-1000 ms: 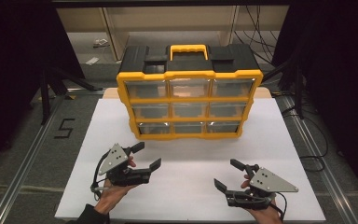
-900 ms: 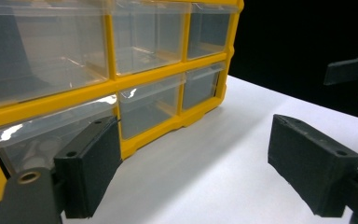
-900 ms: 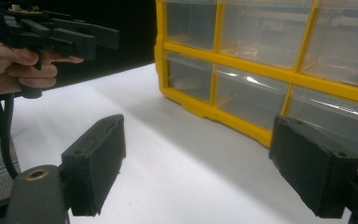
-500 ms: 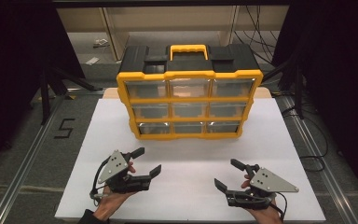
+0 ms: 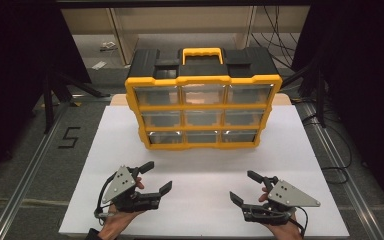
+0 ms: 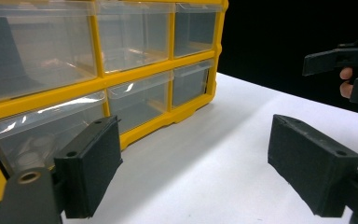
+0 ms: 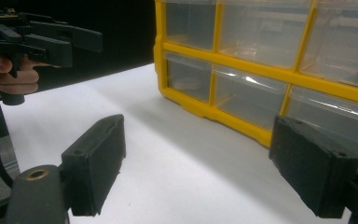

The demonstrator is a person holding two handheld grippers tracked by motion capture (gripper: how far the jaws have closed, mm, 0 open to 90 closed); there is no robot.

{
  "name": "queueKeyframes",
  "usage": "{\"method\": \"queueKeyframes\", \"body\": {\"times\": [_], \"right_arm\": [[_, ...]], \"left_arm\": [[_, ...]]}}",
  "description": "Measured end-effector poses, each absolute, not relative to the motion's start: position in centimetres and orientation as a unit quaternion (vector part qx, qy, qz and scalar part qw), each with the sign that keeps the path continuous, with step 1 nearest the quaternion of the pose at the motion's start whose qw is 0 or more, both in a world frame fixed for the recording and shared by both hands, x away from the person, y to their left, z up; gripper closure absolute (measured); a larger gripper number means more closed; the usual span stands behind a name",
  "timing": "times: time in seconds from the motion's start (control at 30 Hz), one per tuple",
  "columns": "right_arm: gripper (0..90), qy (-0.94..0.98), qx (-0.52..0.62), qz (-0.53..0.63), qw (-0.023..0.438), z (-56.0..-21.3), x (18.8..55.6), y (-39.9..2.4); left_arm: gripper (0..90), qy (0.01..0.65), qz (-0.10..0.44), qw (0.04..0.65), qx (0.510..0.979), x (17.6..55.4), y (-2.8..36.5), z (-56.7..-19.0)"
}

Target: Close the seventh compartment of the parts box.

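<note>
A yellow-framed organizer (image 5: 203, 111) with clear drawers, a black top and a yellow handle stands upright at the far middle of the white board (image 5: 200, 170). My left gripper (image 5: 157, 176) is open near the board's front left and holds nothing. My right gripper (image 5: 241, 186) is open at the front right, also with nothing in it. In the left gripper view my jaws (image 6: 196, 163) frame bare board, with the organizer (image 6: 121, 74) ahead on the left. Its bottom drawer (image 6: 42, 135) holds small pale round pieces. The right gripper view has the organizer (image 7: 261, 70) ahead on the right of my jaws (image 7: 200, 163).
A black "5" mark (image 5: 69, 137) lies left of the board. Metal rails run along both sides, and cables (image 5: 330, 150) trail at the right. Dark stands rise at the back left. The other hand's gripper (image 6: 340, 56) (image 7: 42, 37) shows in each gripper view.
My left gripper has drifted slightly toward the near edge of the board. The right gripper and the organizer have not moved.
</note>
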State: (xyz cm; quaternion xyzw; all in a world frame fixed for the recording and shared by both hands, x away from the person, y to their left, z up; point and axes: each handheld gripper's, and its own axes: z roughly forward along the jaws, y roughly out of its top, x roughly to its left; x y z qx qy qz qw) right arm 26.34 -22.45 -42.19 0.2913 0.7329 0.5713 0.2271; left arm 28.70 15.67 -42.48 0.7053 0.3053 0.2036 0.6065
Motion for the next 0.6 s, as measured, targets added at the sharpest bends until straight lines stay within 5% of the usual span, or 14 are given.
{"method": "queueKeyframes", "body": {"times": [0.6], "right_arm": [[19.4, 0.733, 0.291, 0.571, 0.227, -42.20, 26.35, -22.45]], "left_arm": [[16.7, 0.307, 0.202, 0.606, 0.706, 28.78, 15.67, -42.73]]}}
